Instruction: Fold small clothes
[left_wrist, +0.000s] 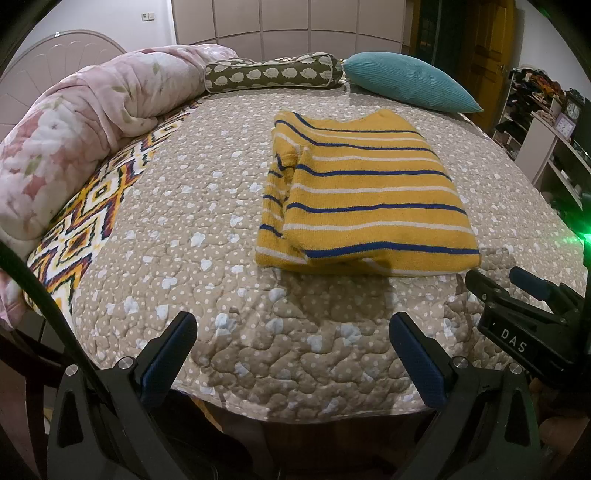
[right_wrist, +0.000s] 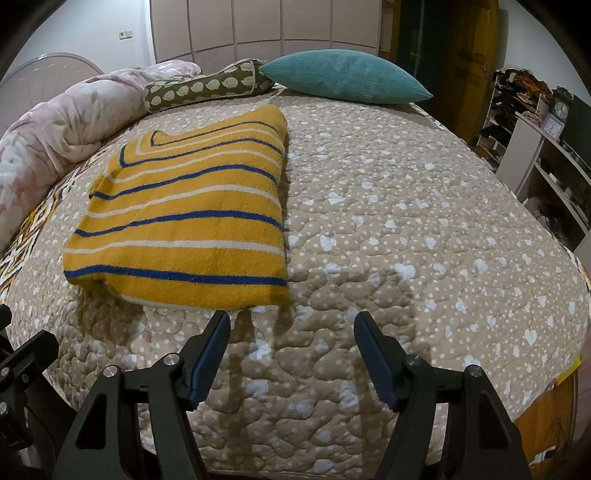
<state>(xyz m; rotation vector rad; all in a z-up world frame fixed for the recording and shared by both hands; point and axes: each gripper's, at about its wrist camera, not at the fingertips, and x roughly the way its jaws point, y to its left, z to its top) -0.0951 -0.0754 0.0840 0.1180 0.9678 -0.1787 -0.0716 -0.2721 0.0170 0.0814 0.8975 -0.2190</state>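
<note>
Far left, along the bed edge: rumpled pink floral quilted comforter (left_wrist: 70, 125), bunched over a zigzag-patterned yellow, white and dark blanket strip (left_wrist: 88, 218). Centre foreground of the left wrist view: left gripper (left_wrist: 293, 334), blue-padded fingers spread wide, grasping nothing, hovering over the near margin of the beige quilted bedspread with white dots and pale blue hearts (left_wrist: 184, 229). Beyond it, slightly to the right: folded mustard-yellow knit sweater with blue and white stripes (left_wrist: 369, 195), lying flat on the bedspread as a compact rectangle, one sleeve layer tucked along its left side, near edge just ahead of the grippers and not touched by either. At the head of the bed: olive bolster pillow printed with white sheep (left_wrist: 273, 74), end-on against a teal corduroy cushion (left_wrist: 410, 81). Lower right of the same view: right gripper (left_wrist: 495, 277), fingers likewise apart, tips just beside the sweater's near right corner. In the right wrist view, right gripper fingers released and empty, sweater ahead and to the left. Far right: shelving unit holding clutter and small clocks (left_wrist: 554, 122).
</note>
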